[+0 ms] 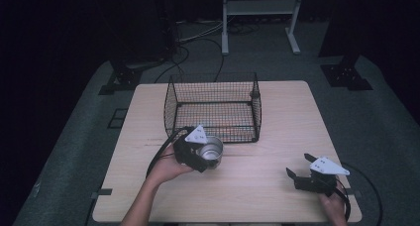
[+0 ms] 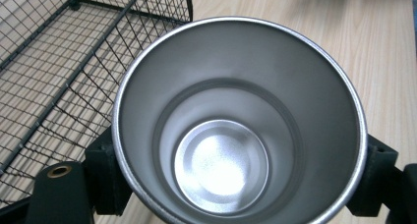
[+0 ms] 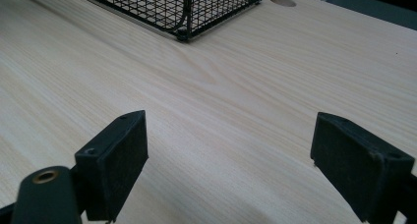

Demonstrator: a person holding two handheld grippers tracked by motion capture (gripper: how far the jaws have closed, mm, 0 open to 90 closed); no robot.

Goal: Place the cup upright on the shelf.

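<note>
You have a pale wooden table point(image 1: 277, 137) in front of you, squarish with rounded corners, its grain running side to side. On it, toward the far edge and a little left of centre, stands a black wire basket point(image 1: 213, 107), its mesh floor flat on the wood and its near side open. Your right gripper view picks out the basket's near corner foot point(image 3: 183, 36) touching the tabletop, and a round hole point(image 3: 282, 1) set into the wood near the table's edge. The table itself stands on grey floor point(image 1: 386, 127), where black cables point(image 1: 198, 47) trail beyond it.
</note>
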